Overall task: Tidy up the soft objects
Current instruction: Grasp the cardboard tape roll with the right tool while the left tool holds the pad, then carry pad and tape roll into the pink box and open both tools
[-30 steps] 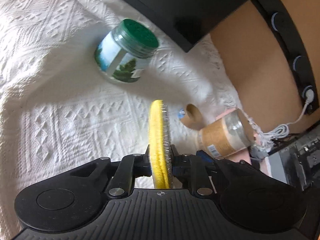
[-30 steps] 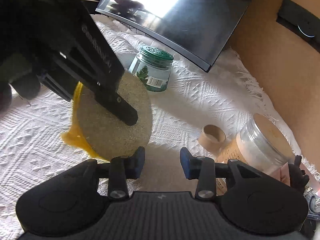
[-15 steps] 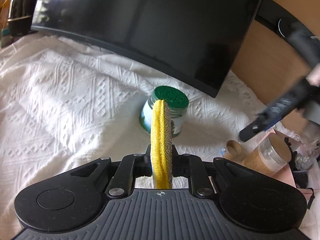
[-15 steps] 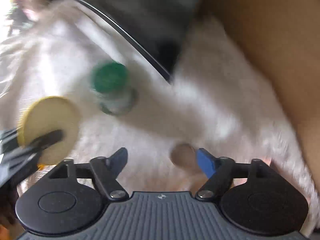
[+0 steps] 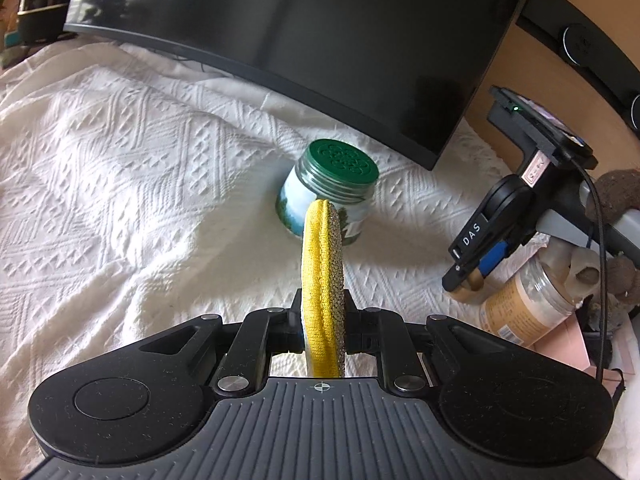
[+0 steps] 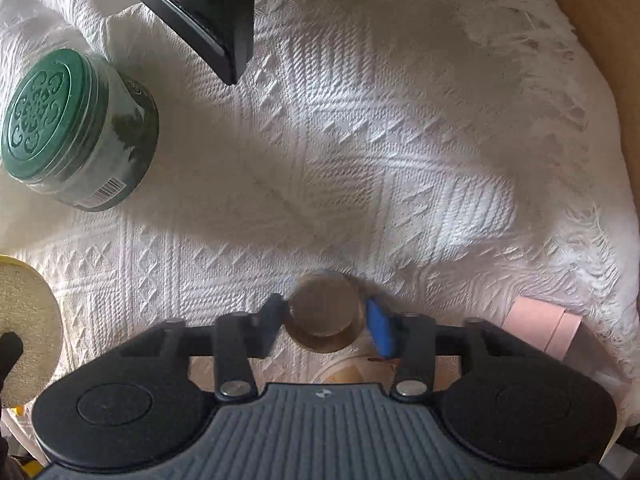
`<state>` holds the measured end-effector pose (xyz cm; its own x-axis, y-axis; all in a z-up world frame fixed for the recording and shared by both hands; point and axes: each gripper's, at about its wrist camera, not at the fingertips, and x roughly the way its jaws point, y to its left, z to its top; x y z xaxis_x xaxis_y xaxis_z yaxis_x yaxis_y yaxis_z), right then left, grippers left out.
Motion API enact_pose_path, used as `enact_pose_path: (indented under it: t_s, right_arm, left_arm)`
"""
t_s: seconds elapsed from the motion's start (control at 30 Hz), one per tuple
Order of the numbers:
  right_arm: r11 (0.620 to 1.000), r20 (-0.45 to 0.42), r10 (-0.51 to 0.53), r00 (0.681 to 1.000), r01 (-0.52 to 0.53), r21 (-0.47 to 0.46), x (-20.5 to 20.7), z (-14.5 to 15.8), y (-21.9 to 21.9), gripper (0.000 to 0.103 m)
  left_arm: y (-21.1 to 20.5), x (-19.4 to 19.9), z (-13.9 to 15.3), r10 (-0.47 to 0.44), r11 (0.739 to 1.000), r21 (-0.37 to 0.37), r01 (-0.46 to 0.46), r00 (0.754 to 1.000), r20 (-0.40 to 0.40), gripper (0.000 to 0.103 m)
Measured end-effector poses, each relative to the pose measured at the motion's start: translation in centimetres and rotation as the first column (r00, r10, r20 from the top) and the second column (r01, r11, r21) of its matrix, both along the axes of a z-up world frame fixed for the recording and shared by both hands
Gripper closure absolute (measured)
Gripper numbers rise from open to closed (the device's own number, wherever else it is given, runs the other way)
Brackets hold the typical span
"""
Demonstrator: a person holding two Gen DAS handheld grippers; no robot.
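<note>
My left gripper is shut on a round yellow scrub sponge, held on edge above the white cloth; the sponge's flat face also shows at the left edge of the right wrist view. My right gripper points down at a small tan tape roll, which sits between its fingers; the jaws stand close on both sides of it and touch or nearly touch. The right gripper also shows in the left wrist view, low over the roll.
A green-lidded glass jar stands behind the sponge on the white knitted cloth; it also shows in the right wrist view. A dark monitor stands behind. A clear jar of tan powder and pink paper lie right.
My left gripper lifted and levelled with the sponge. My right gripper swung away from the sponge, dropped over the tape roll and narrowed its jaws around it.
</note>
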<state>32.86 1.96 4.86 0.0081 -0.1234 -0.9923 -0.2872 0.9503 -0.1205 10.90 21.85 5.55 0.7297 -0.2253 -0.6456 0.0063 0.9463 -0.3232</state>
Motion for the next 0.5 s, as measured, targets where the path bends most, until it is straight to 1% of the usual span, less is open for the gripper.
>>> enact_pose_path:
  t_s: [0.03,0.13,0.27,0.37,0.43,0.5]
  right_arm:
    - [1.000,0.013,0.005,1.000,-0.006,0.008,-0.4,0.3,0.0,0.059]
    - [0.996,0.054,-0.005,0.999,0.001,0.086,-1.7,2.5,-0.1,0.059]
    - [0.979,0.147,-0.026,0.989,-0.004,0.203,-4.4,7.2,0.2,0.059]
    - [0.962,0.232,-0.044,0.972,-0.021,0.274,-6.4,11.1,0.1,0.059]
    - [0.949,0.288,-0.063,0.956,-0.032,0.313,-8.2,13.7,-0.2,0.059]
    - [0.938,0.327,-0.084,0.941,-0.036,0.346,-9.1,15.8,-0.7,0.059]
  left_arm:
    - [-0.1,0.1,0.0,-0.003,1.000,-0.003,0.003,1.000,-0.001,0.086]
    - [-0.2,0.3,0.3,-0.022,0.999,-0.036,0.023,1.000,0.009,0.085]
    - [-0.3,1.1,1.9,-0.042,0.995,-0.093,0.047,0.998,0.054,0.085]
    - [-0.8,1.9,3.5,-0.064,0.992,-0.103,0.073,0.994,0.090,0.085]
    - [-1.3,2.6,4.7,-0.076,0.991,-0.104,0.086,0.992,0.097,0.085]
    - [-2.1,3.2,5.8,-0.087,0.989,-0.113,0.098,0.991,0.099,0.085]
